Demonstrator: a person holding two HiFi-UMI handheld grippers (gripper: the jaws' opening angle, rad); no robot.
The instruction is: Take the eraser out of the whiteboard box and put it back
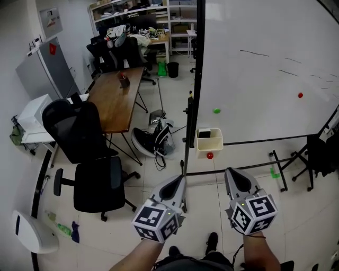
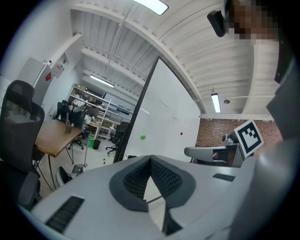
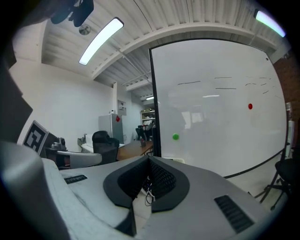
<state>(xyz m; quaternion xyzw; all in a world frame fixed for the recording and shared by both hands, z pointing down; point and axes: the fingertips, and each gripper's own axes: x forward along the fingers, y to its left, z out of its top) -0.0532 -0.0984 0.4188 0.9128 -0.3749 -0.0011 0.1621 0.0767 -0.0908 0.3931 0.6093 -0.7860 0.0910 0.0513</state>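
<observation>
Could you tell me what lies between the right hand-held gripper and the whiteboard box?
Head view: floor tiles, the stand's black bar and a red dot under the box.

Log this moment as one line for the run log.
left gripper: shut, empty | right gripper: shut, empty | white rectangular whiteboard box: untouched, ahead of both | eraser: not visible | task: not yet begun

The whiteboard box (image 1: 209,144) shows only its white rim and front wall in the head view. What lies inside is too small to tell, so no eraser can be made out there. The whiteboard (image 1: 254,79) runs off the top and right edges, and the thin dark strokes on it are too faint to read. The clutter on the far shelves (image 1: 132,10) is too small to name. The left forearm (image 1: 139,256) and right forearm (image 1: 261,255) are cut off by the bottom edge.
</observation>
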